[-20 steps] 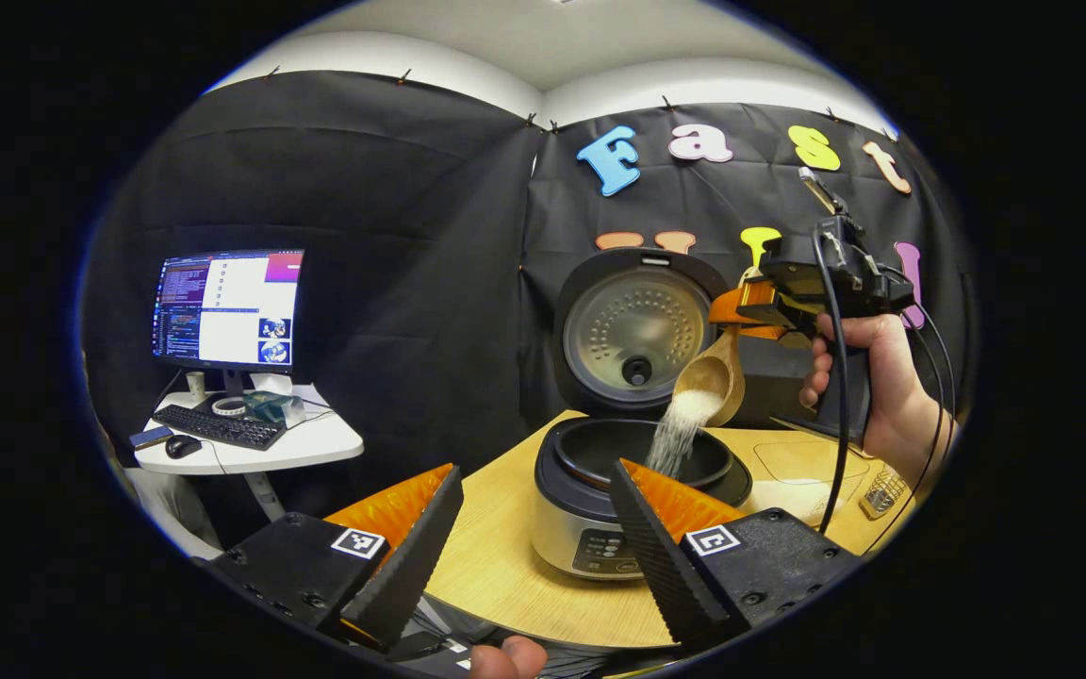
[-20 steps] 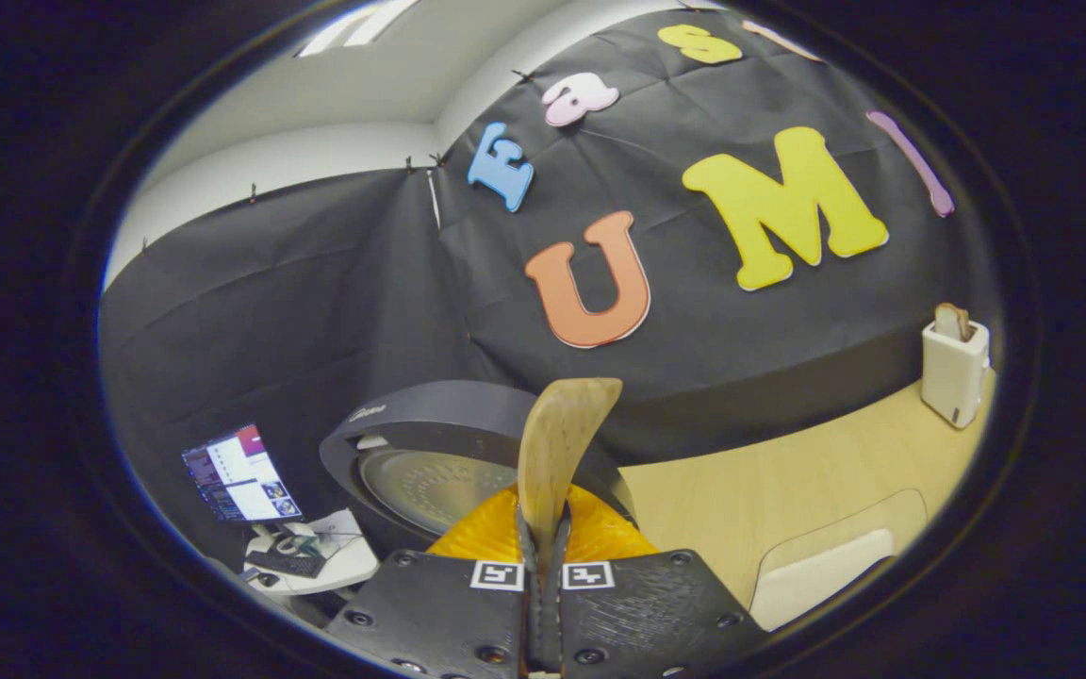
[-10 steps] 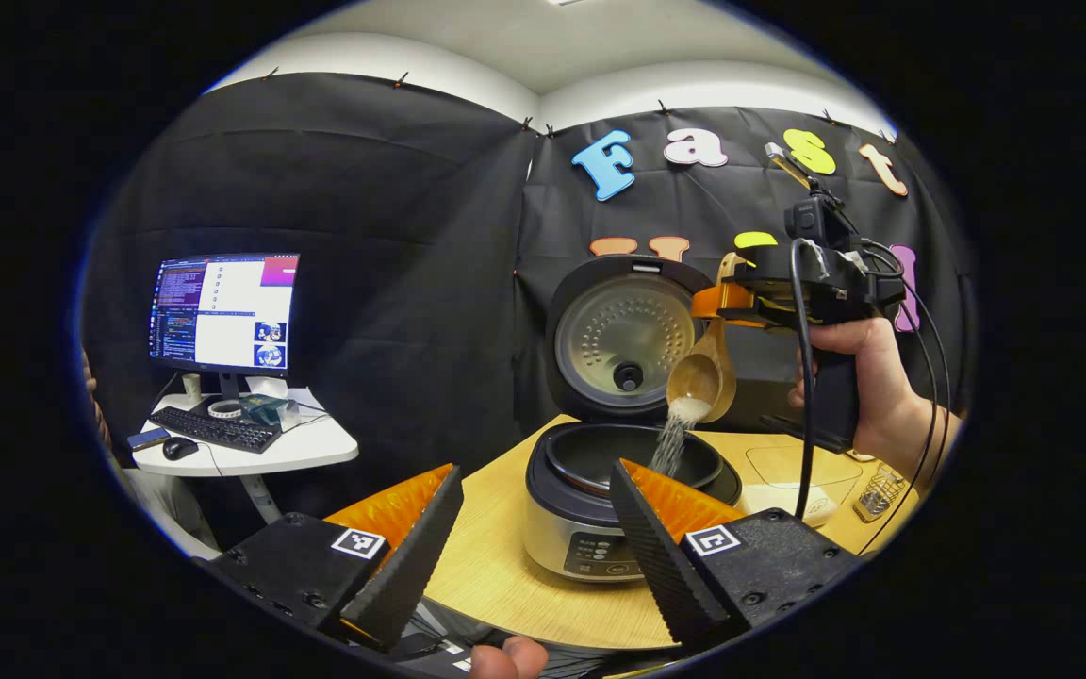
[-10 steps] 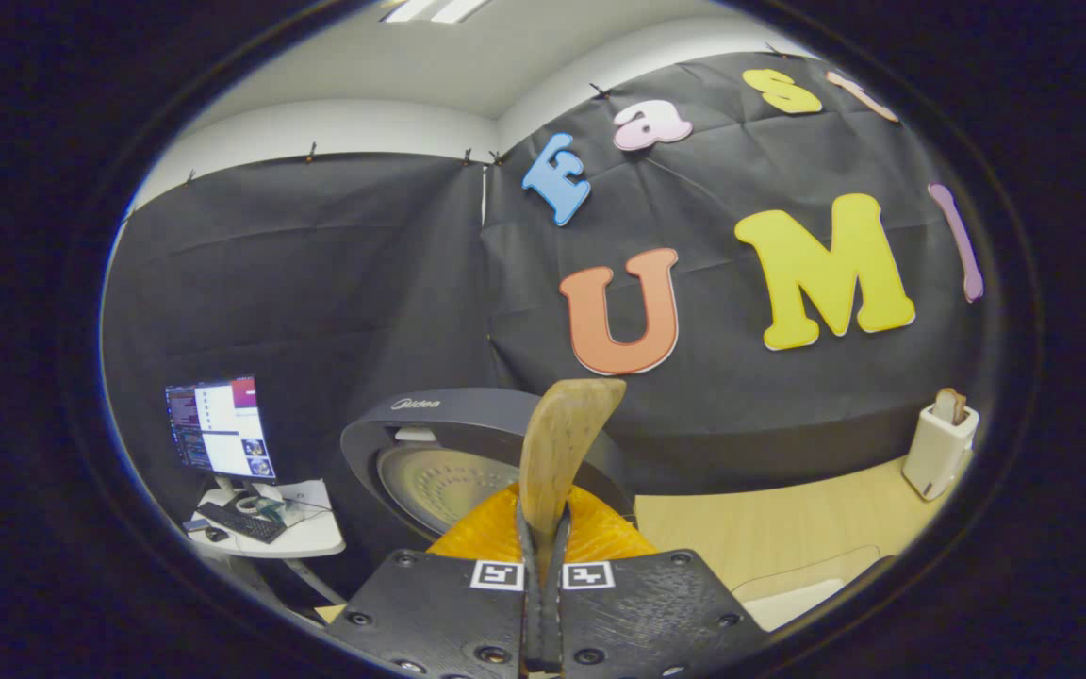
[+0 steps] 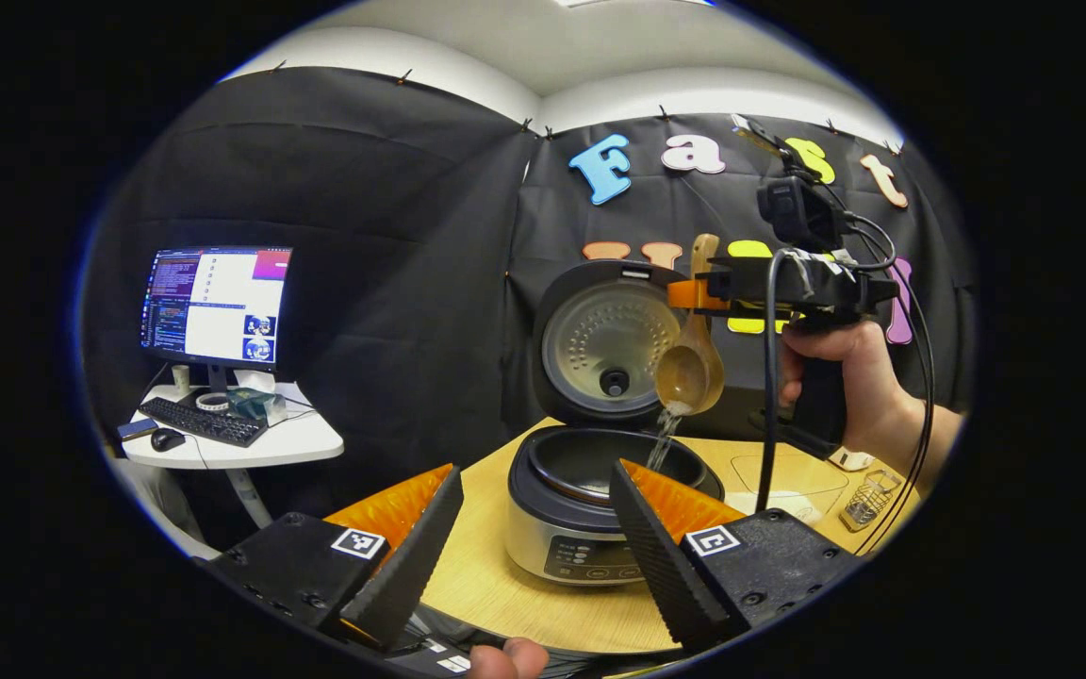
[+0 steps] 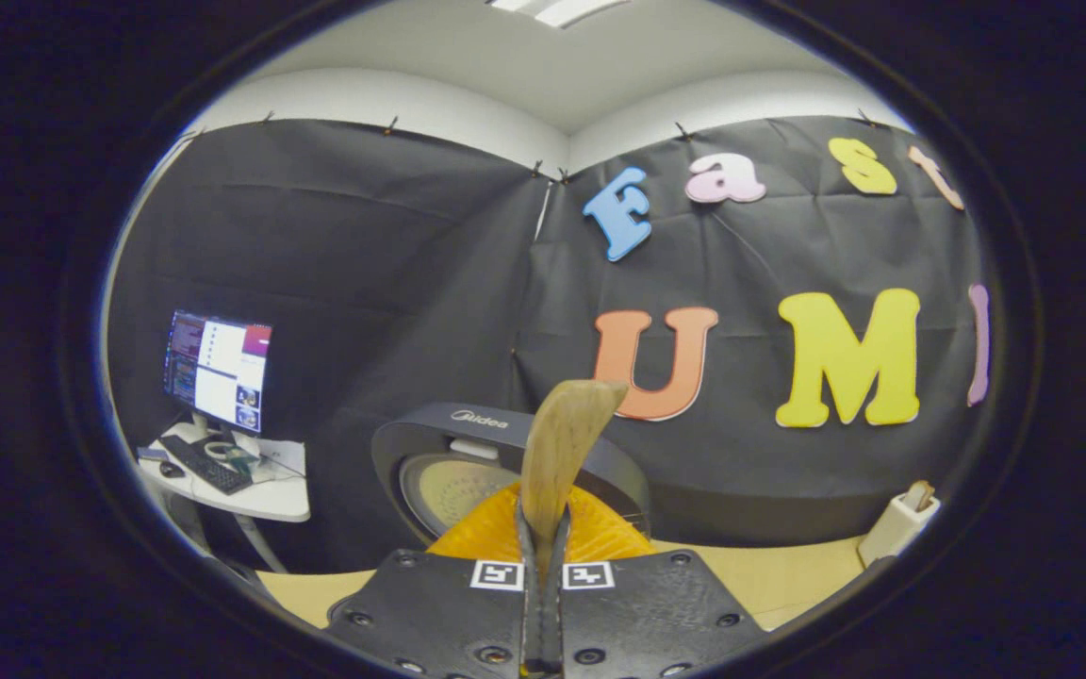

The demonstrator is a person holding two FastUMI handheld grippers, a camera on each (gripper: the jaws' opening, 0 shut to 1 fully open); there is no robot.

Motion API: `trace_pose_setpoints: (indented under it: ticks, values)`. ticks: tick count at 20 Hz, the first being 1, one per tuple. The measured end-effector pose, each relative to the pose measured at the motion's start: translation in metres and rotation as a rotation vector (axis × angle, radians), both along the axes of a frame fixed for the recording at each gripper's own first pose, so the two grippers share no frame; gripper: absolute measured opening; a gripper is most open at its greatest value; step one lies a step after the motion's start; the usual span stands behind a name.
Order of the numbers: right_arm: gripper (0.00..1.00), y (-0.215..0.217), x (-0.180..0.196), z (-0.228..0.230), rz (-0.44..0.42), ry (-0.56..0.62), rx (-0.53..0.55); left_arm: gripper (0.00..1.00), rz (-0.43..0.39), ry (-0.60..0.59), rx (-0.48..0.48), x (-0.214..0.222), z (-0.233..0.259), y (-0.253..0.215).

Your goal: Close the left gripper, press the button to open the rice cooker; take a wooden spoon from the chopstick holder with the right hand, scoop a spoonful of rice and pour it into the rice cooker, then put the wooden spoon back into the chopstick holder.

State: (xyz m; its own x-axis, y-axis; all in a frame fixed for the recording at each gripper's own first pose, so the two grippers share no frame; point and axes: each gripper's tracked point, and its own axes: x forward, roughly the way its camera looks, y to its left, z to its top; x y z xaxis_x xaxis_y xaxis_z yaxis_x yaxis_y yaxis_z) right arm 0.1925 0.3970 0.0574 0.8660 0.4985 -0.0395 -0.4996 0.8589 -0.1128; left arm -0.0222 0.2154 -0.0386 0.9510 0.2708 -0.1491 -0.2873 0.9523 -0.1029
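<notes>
Right of centre in the left gripper view, my right gripper (image 5: 701, 294) pinches the smooth wooden spoon (image 5: 691, 372), bowl hanging downward over the round rice cooker (image 5: 590, 490); my left gripper (image 5: 532, 538) gapes open.

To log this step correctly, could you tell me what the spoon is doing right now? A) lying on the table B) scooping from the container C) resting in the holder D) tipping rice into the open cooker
D: the right tool holds the spoon tilted, with rice falling into the open cooker.
</notes>
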Motion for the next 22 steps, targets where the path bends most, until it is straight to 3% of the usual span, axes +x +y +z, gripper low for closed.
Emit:
trace_pose_setpoints:
  ticks: [4, 9, 22]
  values:
    - [0.0, 0.01, -0.01, 0.01, 0.036, -0.096, -0.092, 1.0, 0.017, -0.005, 0.008, -0.003, 0.003, 0.003]
    - [0.0, 0.019, -0.012, 0.005, 0.068, -0.119, -0.135, 0.98, 0.016, -0.013, 0.011, -0.003, 0.006, 0.0]
    - [0.0, -0.029, -0.03, 0.006, 0.078, 0.047, 0.127, 0.98, -0.004, -0.038, 0.025, 0.001, 0.015, -0.014]
